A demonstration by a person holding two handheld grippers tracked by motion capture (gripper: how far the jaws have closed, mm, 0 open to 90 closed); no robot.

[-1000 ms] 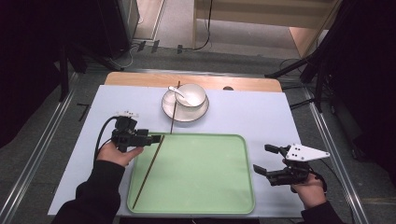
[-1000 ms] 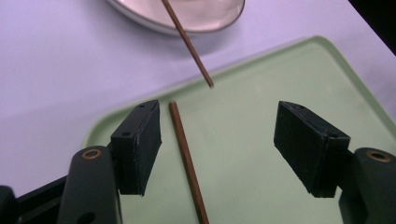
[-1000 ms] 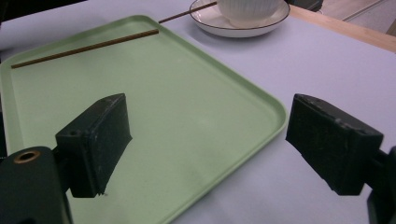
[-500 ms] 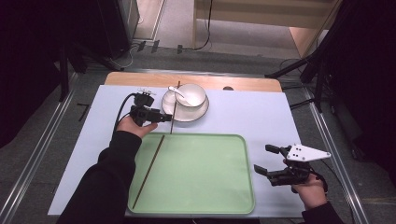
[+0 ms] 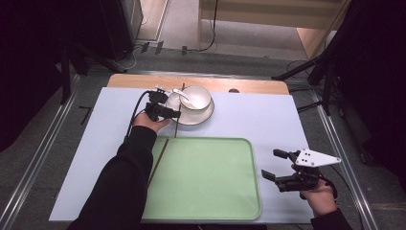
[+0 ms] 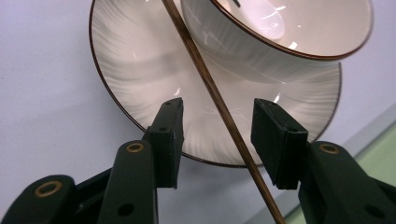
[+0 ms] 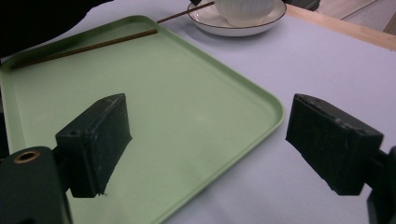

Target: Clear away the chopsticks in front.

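A thin brown chopstick (image 6: 219, 109) leans across the saucer (image 6: 130, 70) rim beside the bowl (image 5: 195, 97), its long axis running between the left gripper (image 5: 173, 114)'s parted fingers (image 6: 169, 135), nearer the right one, touching neither. The left gripper has advanced from the green tray (image 5: 206, 177) to the saucer. The right gripper (image 5: 275, 165), wide open and empty, is unmoved beside the tray.

Your left arm (image 5: 127, 177), in its dark sleeve, stretches far forward, and its hand (image 5: 149, 122) holds the left gripper (image 5: 175, 114) level at the near left edge of the saucer (image 5: 203, 116), jaws parted and pointing right. Your right hand (image 5: 320, 195) holds the right gripper (image 5: 272, 165) well apart from the saucer, jaws spread wide and pointing left.
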